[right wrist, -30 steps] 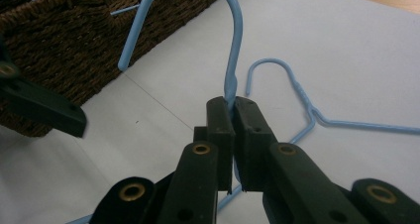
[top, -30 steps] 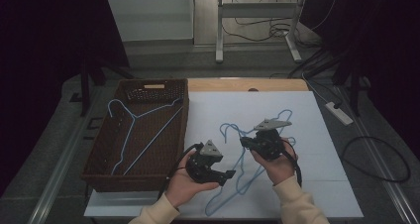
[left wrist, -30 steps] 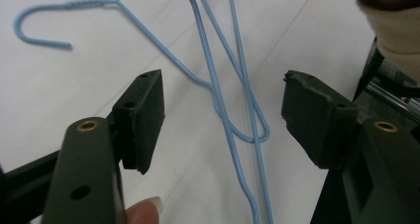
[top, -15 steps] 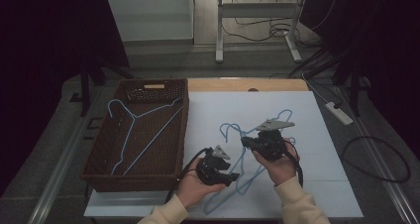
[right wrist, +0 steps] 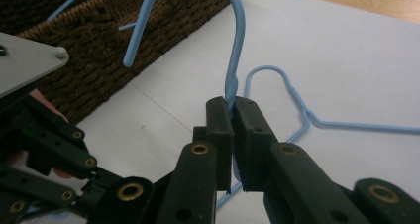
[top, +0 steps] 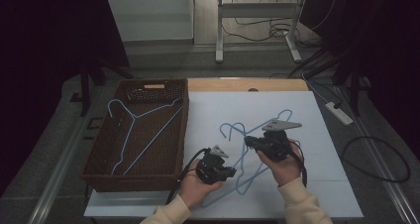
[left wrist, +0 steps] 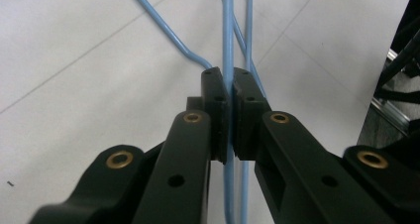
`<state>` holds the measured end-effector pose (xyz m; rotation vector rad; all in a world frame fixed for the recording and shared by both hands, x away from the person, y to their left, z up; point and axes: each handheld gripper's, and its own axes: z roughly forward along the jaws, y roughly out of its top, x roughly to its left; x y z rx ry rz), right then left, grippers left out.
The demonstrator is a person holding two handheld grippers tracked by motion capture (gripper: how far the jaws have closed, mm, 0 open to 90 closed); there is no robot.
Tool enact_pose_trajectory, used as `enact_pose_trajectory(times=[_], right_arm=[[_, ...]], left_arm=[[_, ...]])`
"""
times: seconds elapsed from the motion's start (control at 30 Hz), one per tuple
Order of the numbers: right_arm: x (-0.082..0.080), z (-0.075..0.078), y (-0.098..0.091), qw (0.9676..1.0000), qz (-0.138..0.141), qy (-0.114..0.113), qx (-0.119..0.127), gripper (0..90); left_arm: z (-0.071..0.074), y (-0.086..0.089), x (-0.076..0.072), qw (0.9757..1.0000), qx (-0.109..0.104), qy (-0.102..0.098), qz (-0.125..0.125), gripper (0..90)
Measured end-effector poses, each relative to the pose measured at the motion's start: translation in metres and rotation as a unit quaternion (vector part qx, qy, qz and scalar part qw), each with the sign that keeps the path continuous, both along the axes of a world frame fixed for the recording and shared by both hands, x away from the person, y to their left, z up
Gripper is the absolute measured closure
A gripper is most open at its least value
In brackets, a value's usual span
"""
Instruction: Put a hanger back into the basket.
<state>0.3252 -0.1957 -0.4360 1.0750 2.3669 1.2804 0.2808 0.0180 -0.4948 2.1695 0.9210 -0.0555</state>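
A blue wire hanger [top: 241, 160] is gripped at two places above the white table [top: 327, 184]. My left gripper [top: 233, 173] is shut on one of its straight wires [left wrist: 228, 60], near the table's front. My right gripper [top: 248, 141] is shut on the hanger's neck [right wrist: 232, 92], just under the hook [right wrist: 237, 16], which curves up toward the basket. A second blue hanger [right wrist: 302, 116] lies flat on the table behind the held one. My left gripper [right wrist: 54, 154] also shows low at the left of the right gripper view.
A brown wicker basket [top: 101, 147] stands at the table's left with one blue hanger [top: 143, 127] inside. A bare wooden strip [top: 277, 84] runs along the table's far edge. Cables and a power strip [top: 338, 112] lie on the floor to the right.
The left hand has moved its gripper a little to the right and nearer, onto the hanger's wire. The right gripper has stayed about where it was with the hanger's neck.
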Motion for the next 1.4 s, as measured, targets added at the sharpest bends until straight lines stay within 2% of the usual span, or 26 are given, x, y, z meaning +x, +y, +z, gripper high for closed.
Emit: enact_pose_trajectory(times=[0.1,0.23,0.27,0.37,0.47,0.5,0.57,0.63,0.8,0.97,1.13,1.4], right_arm=[[-0.004,0.000,-0.009,0.9998,0.003,0.002,0.020,78.7],[-0.014,0.003,-0.025,0.9983,0.012,-0.023,0.052,61.6],[-0.014,0.003,-0.025,0.9983,0.012,-0.023,0.052,61.6],[-0.028,0.002,-0.050,0.9965,-0.002,-0.065,0.053,45.5],[-0.031,-0.002,-0.060,0.9961,-0.007,-0.069,0.054,40.2],[-0.034,-0.008,-0.073,0.9957,-0.010,-0.073,0.057,34.8],[-0.036,-0.012,-0.080,0.9952,-0.015,-0.076,0.060,32.5],[-0.037,-0.015,-0.086,0.9949,-0.020,-0.076,0.063,31.5],[-0.041,-0.019,-0.092,0.9948,-0.025,-0.081,0.057,30.5],[-0.042,-0.022,-0.094,0.9952,-0.028,-0.079,0.052,30.5],[-0.042,-0.023,-0.097,0.9954,-0.030,-0.077,0.048,30.6],[-0.039,-0.028,-0.100,0.9958,-0.031,-0.077,0.039,30.5]], left_arm=[[0.002,0.000,-0.001,0.9999,-0.001,-0.009,0.007,86.5],[0.005,0.003,0.000,0.9996,-0.020,-0.010,0.015,86.5],[0.005,0.003,0.000,0.9996,-0.020,-0.010,0.015,86.6],[0.008,0.006,-0.001,0.9991,-0.035,-0.014,0.019,86.6],[0.010,0.008,-0.002,0.9985,-0.048,-0.017,0.021,86.6],[0.011,0.009,-0.003,0.9982,-0.053,-0.019,0.022,86.6],[0.015,0.011,-0.004,0.9970,-0.073,-0.015,0.019,86.7],[0.019,0.012,-0.005,0.9968,-0.076,-0.019,0.017,86.7],[0.031,0.013,-0.010,0.9958,-0.076,-0.047,0.018,86.7],[0.038,0.019,-0.011,0.9949,-0.084,-0.052,0.021,86.7],[0.051,0.032,-0.010,0.9927,-0.102,-0.059,0.027,86.7],[0.078,0.060,-0.012,0.9877,-0.127,-0.084,0.036,86.8]])
